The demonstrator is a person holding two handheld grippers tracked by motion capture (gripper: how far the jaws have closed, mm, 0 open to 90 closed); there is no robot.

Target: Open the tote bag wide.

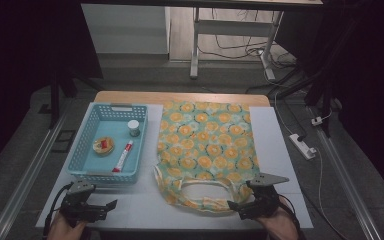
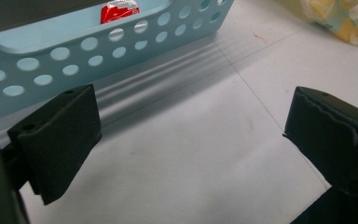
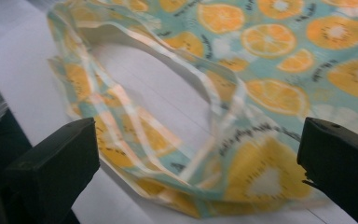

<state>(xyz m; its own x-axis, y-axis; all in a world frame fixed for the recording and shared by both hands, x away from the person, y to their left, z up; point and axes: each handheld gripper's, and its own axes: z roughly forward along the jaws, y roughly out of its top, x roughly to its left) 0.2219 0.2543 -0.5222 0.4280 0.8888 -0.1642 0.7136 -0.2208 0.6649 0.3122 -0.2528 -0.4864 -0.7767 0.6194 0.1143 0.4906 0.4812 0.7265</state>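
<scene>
Early stage. The orange-slice-printed teal fabric tote bag (image 1: pixel 207 150) lies flat at table centre, unfilled. At 5 o'clock the right gripper (image 1: pixel 244 204), jaws spread, approaches its looped handle (image 3: pixel 168 93) without grasping. At 7 o'clock the left gripper (image 1: pixel 109 206) hangs released beside the perforated light-blue plastic basket (image 1: pixel 92 175), contents unmoved.

basket (image 1: pixel 87 131): blue, left | holds tube (image 1: pixel 122 156), jar (image 1: pixel 133 128), round tin (image 1: pixel 103 145) | power strip (image 1: pixel 302 145): floor
</scene>
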